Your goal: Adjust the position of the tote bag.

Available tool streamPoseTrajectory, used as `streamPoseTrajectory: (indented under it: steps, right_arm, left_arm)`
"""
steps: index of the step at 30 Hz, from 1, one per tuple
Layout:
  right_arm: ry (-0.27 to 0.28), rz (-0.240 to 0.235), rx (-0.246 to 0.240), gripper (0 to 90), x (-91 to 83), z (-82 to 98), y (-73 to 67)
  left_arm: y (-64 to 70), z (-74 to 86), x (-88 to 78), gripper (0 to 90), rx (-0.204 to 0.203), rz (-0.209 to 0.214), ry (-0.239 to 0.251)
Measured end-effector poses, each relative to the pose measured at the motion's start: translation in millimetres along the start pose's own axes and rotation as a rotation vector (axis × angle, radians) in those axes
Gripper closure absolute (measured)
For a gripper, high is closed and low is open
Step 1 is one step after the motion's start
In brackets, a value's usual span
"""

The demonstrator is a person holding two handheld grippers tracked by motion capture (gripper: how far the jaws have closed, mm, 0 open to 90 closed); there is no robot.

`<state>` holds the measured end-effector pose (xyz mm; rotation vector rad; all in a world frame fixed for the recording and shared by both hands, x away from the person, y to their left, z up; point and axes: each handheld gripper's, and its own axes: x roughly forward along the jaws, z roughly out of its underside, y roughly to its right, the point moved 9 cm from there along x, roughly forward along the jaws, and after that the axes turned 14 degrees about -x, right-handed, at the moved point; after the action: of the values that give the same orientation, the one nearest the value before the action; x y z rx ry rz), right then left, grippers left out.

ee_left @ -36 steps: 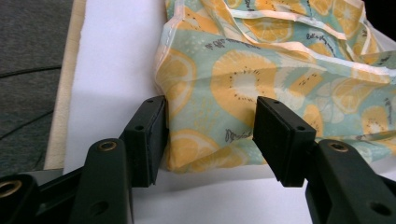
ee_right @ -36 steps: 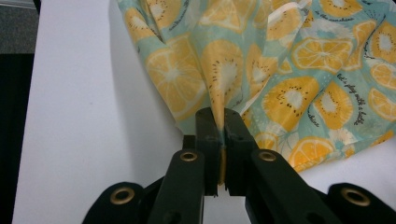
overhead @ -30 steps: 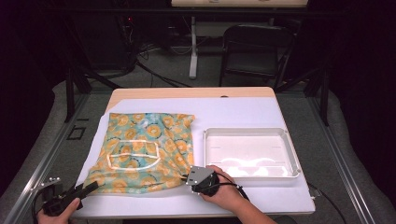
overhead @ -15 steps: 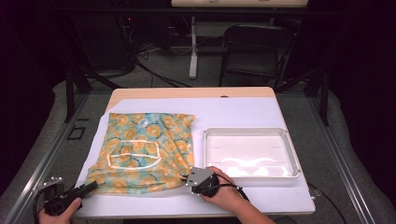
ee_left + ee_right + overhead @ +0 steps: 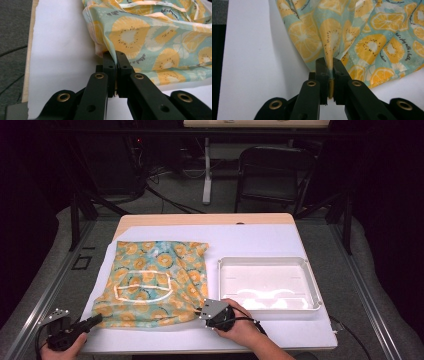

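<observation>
A teal cloth (image 5: 152, 280) printed with orange and kiwi slices lies crumpled on the white sheet (image 5: 260, 240), left of centre. My left gripper (image 5: 95, 321) is shut on the cloth's near left corner (image 5: 110, 53), with the fabric pinched between its jaws. At the near right corner my right gripper (image 5: 201, 311) is shut on a fold of the cloth (image 5: 330, 65). Both corners are lifted slightly off the sheet. A white ribbon loop (image 5: 142, 292) lies on top of the cloth.
A shallow white tray (image 5: 307, 282) stands empty on the right half of the table. The wooden table edge (image 5: 200, 219) shows at the back. A dark chair (image 5: 272, 170) and cables sit on the floor behind the table.
The left gripper has moved in from off the table's left corner and closed on the cloth's near left corner. The right gripper has barely moved.
</observation>
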<state>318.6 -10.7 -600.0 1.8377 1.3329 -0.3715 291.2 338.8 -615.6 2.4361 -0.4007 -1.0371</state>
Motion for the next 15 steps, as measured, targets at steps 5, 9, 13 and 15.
streamPoseTrajectory:
  steps: [5, 9, 13, 15]
  right_arm:
    - [0.003, -0.011, 0.010, 87.6, -0.2, 0.5, -1.1]
    - [0.009, -0.021, 0.013, 88.7, -0.4, 0.2, -2.3]
    - [0.007, -0.004, 0.008, 88.8, -1.8, -0.2, -0.8]
    - [0.010, -0.001, 0.023, 89.0, -2.2, -0.4, -0.3]
  left_arm:
    - [3.9, -0.8, 0.0, 88.8, 0.048, -0.021, 0.005]
    - [5.3, -3.2, -2.4, 88.8, 0.078, -0.032, 0.017]
    - [6.7, -6.7, -6.4, 88.8, 0.098, -0.040, 0.044]
    - [7.8, -7.1, -7.0, 88.8, 0.108, -0.047, 0.049]
